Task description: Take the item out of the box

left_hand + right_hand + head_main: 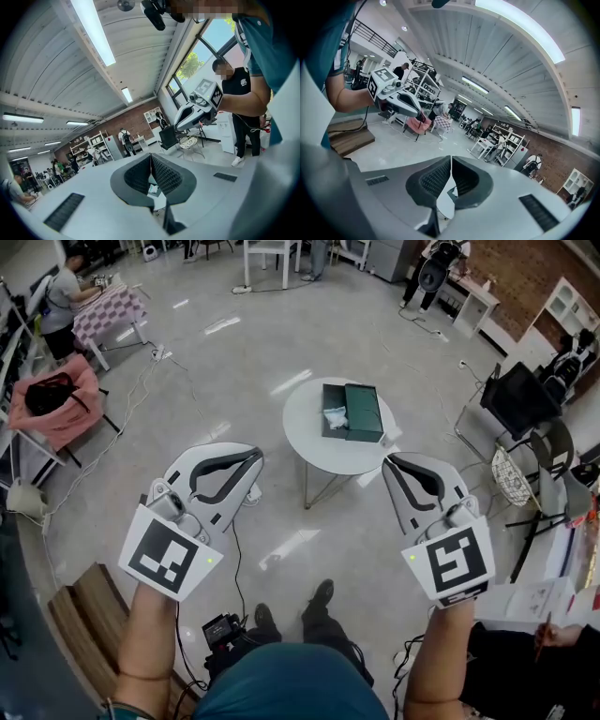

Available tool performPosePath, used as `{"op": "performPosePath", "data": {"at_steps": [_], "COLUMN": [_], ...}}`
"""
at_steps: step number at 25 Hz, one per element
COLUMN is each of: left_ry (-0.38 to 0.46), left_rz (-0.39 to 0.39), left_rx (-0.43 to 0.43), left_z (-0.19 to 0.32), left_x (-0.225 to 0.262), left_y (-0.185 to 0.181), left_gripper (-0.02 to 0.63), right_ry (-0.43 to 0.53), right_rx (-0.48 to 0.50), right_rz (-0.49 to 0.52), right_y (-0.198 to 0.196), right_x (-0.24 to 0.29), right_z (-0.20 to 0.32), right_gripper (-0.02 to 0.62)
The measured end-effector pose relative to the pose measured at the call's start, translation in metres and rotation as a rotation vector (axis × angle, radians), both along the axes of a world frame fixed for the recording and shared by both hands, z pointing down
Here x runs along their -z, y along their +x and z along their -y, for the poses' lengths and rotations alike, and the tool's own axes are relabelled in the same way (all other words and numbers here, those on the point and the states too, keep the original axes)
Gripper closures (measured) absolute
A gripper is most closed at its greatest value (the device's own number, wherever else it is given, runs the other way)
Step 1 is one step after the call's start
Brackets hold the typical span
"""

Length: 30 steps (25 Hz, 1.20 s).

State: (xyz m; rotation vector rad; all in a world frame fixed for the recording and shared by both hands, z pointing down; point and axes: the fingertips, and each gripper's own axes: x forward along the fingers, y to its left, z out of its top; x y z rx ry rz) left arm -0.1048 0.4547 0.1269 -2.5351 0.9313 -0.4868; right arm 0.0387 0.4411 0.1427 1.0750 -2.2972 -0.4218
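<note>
On the round white table [319,444], a dark-green box [364,413] — left gripper [255,458] and right gripper [390,463], ribbed jaws together.

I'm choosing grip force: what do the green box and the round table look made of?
The box is probably cardboard: matte dark green, with flat panels and crisp edges. The table has a smooth white top with a faint sheen, perhaps laminate or painted.

Round white table [305,432]; open green box [364,413] atop.
</note>
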Motion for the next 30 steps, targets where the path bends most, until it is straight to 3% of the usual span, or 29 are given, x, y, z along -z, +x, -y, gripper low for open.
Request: {"op": "performPosePath", "data": {"at_steps": [10,18,30], "left_ry": [-0.029,-0.036,-0.043], "left_rz": [-0.001,0.006,-0.006], "left_rx": [0.088,0.132,0.012], "left_z": [0.119,0.178,0.292], "left_x": [-0.010,-0.022,-0.029], "left_y": [0.086,0.151,0.203], "left_gripper": [0.586,0.584,0.584], "right_ry": [-0.016,-0.028,-0.067], "right_rx": [0.074,0.115,0.013], "right_rz": [0.014,0.020,0.010], "right_y": [0.084,0.144,0.186], "right_x": [-0.011,-0.029,-0.041], "right_z": [0.126,0.187,0.276], "right_gripper": [0.555,0.555,0.555]}}
